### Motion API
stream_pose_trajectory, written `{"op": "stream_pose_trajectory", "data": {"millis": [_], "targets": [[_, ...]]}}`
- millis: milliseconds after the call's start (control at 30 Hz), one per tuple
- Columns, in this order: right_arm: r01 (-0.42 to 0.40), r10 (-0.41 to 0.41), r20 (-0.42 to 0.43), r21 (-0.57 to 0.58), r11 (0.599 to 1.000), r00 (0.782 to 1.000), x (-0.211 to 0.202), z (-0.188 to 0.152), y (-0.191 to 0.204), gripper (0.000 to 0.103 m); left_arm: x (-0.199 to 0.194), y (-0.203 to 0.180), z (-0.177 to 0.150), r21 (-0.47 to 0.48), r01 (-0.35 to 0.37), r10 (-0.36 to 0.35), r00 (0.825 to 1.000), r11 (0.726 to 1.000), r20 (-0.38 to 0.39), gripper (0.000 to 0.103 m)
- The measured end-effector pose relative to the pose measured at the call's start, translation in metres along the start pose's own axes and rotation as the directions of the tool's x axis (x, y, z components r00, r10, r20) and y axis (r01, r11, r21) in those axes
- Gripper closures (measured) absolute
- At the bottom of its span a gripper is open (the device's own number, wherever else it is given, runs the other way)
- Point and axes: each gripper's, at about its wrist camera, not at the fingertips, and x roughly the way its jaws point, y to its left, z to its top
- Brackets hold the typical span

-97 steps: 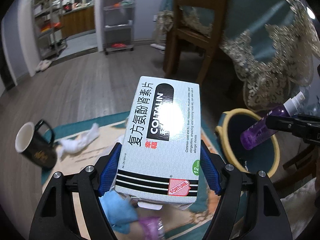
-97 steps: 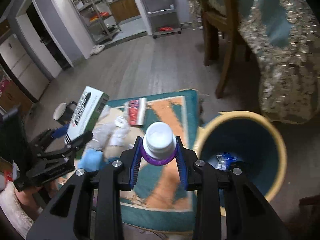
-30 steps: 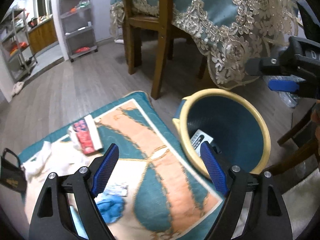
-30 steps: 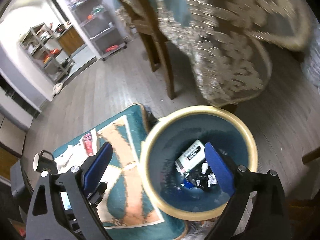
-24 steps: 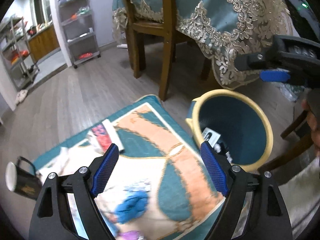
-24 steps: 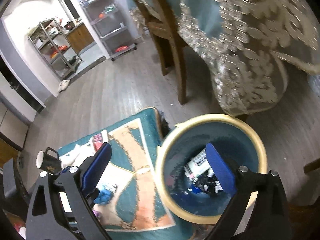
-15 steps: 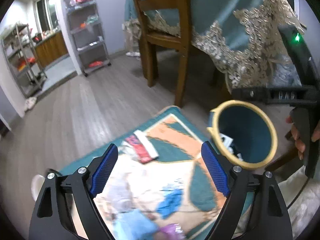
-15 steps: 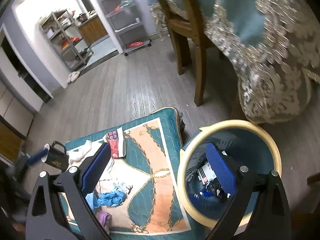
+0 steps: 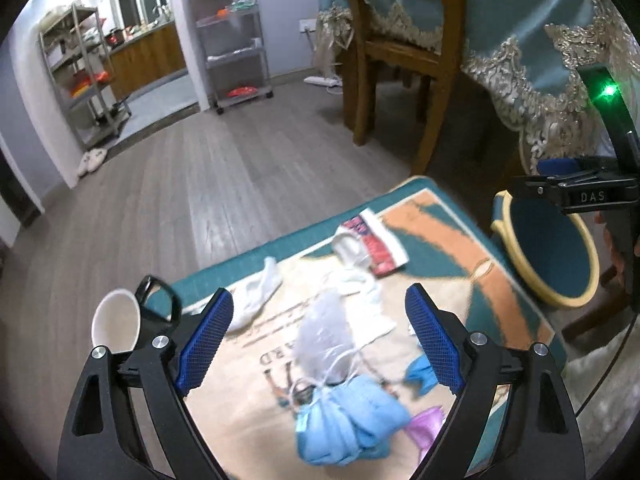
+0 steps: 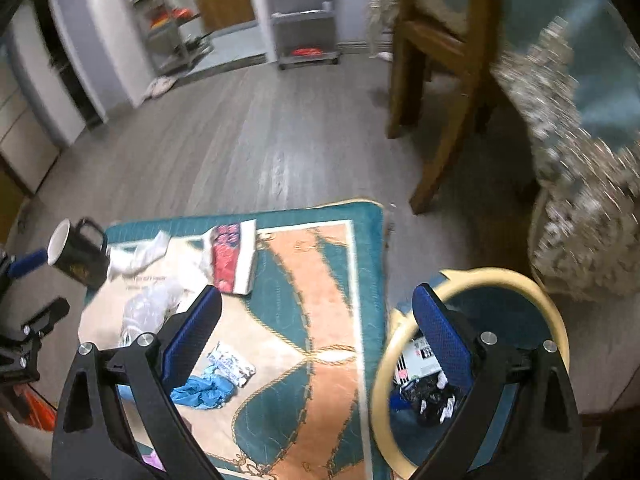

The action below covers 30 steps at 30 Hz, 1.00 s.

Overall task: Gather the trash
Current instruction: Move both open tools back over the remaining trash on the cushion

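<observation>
My left gripper (image 9: 316, 336) is open and empty above a clear plastic bag (image 9: 324, 340) and a light blue cloth bundle (image 9: 352, 416) on the rug (image 9: 460, 256). My right gripper (image 10: 316, 340) is open and empty, between the rug (image 10: 316, 280) and the yellow-rimmed blue bin (image 10: 536, 284). The bin holds a white box (image 10: 416, 356) and dark scraps. The bin also shows in the left wrist view (image 9: 576, 296). On the rug lie a red-and-white packet (image 10: 232, 260), a blue glove (image 10: 204, 390), a small printed wrapper (image 10: 232, 364) and white tissues (image 10: 136, 256).
A black mug (image 10: 78, 256) lies tipped at the rug's left edge; it also shows in the left wrist view (image 9: 120, 322). A wooden chair (image 10: 436, 80) and a table with a lace-trimmed teal cloth (image 10: 580, 160) stand behind the bin. Shelving racks (image 9: 232, 32) stand far back.
The medicine box and purple spray bottle left the grippers, which now stand open. The box lies in the bin. Both grippers have swung left from the bin toward the rug.
</observation>
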Motion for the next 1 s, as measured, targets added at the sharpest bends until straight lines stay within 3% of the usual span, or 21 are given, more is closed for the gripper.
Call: {"op": "stream_pose_trajectory", "data": {"millis": [333,433,567,733,800,933,1000], "targets": [[-0.041,0.023,-0.092,-0.196,0.98,0.995,0.047,-0.008,0.062,0.009,0.026,0.028,-0.032,-0.022,-0.025,0.022,0.995,0.999,-0.097,0.015],[-0.062,0.04,-0.116,-0.188,0.98,0.992,0.06,-0.006,0.067,0.009,0.041,0.038,-0.04,-0.045,-0.038,0.031,0.989,0.998,-0.142,0.015],[-0.094,0.077,-0.136,-0.12,0.988,0.988,0.079,0.001,0.064,0.009,0.056,0.04,-0.039,-0.111,0.003,-0.021,0.987,0.994,-0.16,0.015],[-0.093,0.081,-0.13,-0.092,0.991,0.988,0.099,0.009,0.065,0.009,0.077,0.025,-0.034,-0.09,0.019,-0.036,0.982,0.996,-0.187,0.016],[-0.1,0.089,-0.121,-0.089,0.991,0.989,0.106,0.011,0.067,0.011,0.085,0.02,-0.035,-0.086,0.045,-0.063,0.975,0.995,-0.214,0.032],[-0.144,0.134,-0.106,-0.096,0.985,0.985,0.116,0.018,0.074,0.025,0.099,0.011,-0.041,-0.08,0.101,-0.119,0.955,0.992,-0.271,0.051],[-0.17,0.159,-0.111,-0.101,0.98,0.981,0.124,0.02,0.08,0.03,0.103,0.01,-0.043,-0.079,0.113,-0.132,0.949,0.99,-0.286,0.069]]}}
